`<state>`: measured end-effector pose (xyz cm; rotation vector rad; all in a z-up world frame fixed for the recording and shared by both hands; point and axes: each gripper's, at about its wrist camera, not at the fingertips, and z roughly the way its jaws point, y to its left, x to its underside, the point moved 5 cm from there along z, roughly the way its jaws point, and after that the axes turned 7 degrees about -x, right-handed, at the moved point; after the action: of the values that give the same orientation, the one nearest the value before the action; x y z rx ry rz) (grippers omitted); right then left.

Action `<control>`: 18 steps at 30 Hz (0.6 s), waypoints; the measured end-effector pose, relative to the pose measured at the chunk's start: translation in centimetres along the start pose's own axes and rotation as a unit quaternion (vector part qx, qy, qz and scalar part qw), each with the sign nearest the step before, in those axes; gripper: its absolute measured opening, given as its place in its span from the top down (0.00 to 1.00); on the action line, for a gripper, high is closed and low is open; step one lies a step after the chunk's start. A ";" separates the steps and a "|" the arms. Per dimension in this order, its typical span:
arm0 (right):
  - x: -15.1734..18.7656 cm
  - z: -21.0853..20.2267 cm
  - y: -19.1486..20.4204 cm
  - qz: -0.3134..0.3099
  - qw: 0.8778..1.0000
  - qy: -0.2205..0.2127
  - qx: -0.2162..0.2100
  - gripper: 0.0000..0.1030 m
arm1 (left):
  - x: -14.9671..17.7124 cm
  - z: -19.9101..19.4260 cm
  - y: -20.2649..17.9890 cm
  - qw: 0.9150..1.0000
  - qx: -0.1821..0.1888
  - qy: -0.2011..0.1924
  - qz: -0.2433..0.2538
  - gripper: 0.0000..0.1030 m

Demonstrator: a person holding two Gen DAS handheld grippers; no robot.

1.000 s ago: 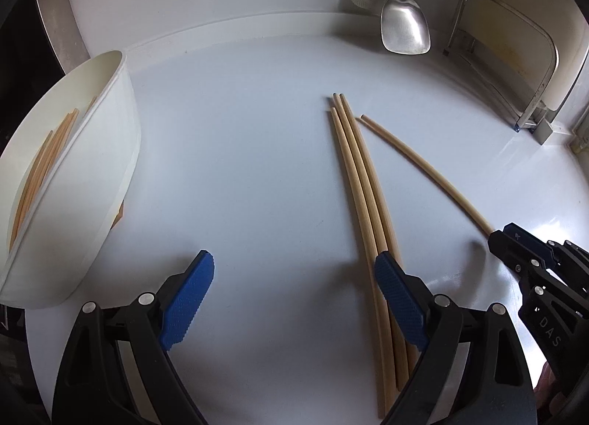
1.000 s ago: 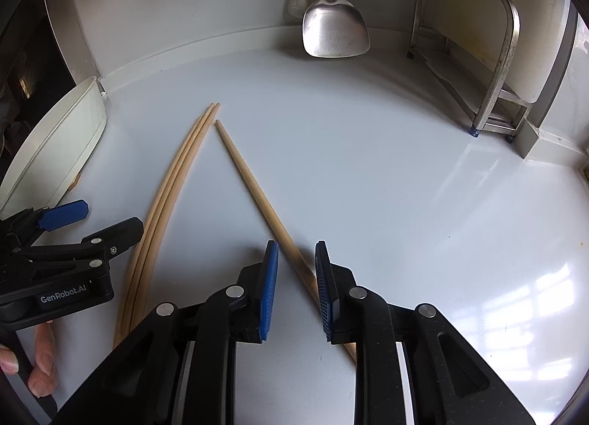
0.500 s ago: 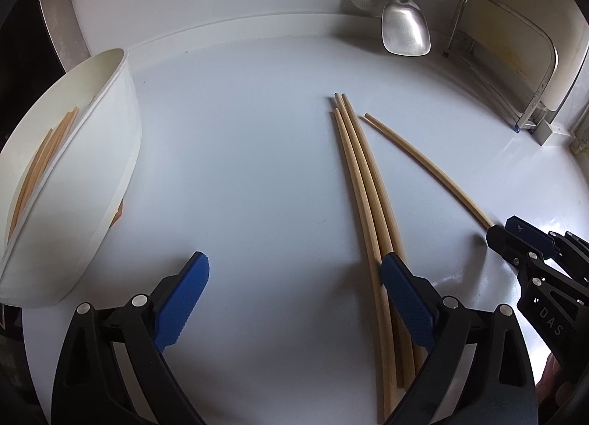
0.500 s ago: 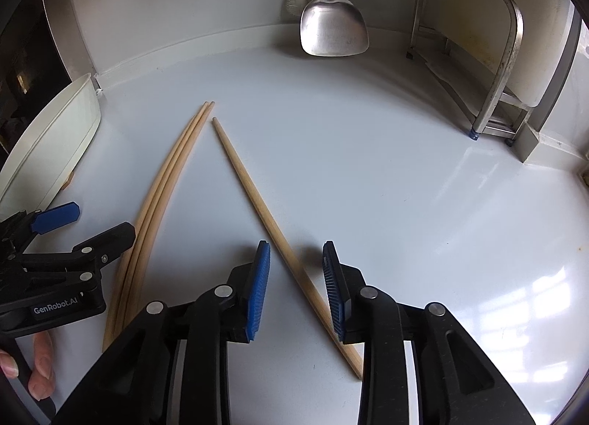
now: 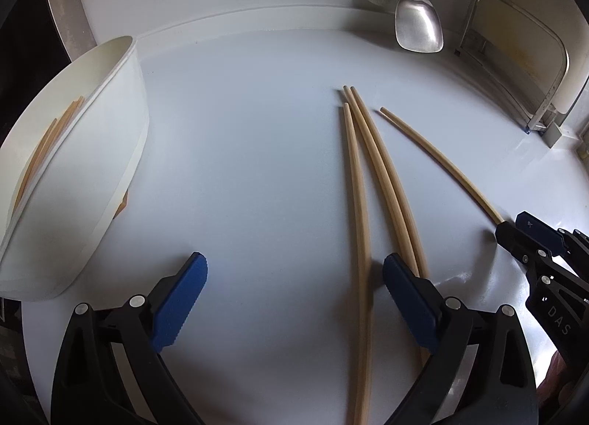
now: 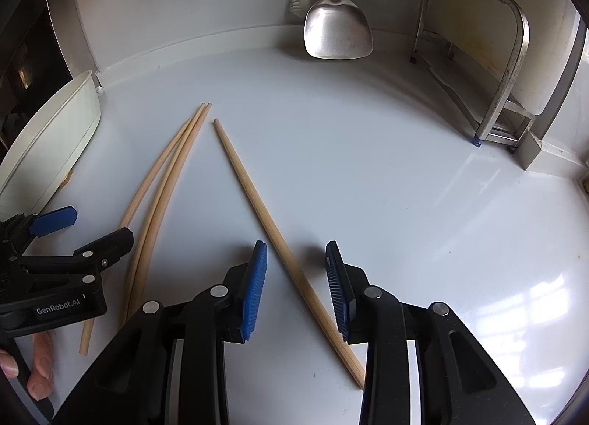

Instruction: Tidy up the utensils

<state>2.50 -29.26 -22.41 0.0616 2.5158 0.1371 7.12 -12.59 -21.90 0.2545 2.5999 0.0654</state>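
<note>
Chopsticks (image 6: 257, 200) are pale tan wood; the counter (image 6: 368, 167) is glossy white; the tub (image 5: 92, 167) is cream white; both grippers, left (image 5: 294, 292) and right (image 6: 296, 281), are black with ribbed blue pads (image 6: 254, 288); the spatula (image 6: 337, 32) and rack (image 6: 515, 56) are dull silver.

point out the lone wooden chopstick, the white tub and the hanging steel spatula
lone wooden chopstick (image 6: 254, 200), right wrist view, mid shaft
white plastic tub (image 5: 106, 152), left wrist view, outer side wall
hanging steel spatula (image 6: 337, 32), right wrist view, blade centre
</note>
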 end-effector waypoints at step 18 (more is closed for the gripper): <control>-0.6 0.8 2.6 -0.061 0.998 0.021 -0.012 0.93 | -0.7 -0.9 -1.8 0.999 0.019 -0.002 0.030 0.78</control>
<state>3.49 -26.65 -22.45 -0.1046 2.5505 0.1191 6.97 -14.50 -20.92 0.3459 2.5918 0.0373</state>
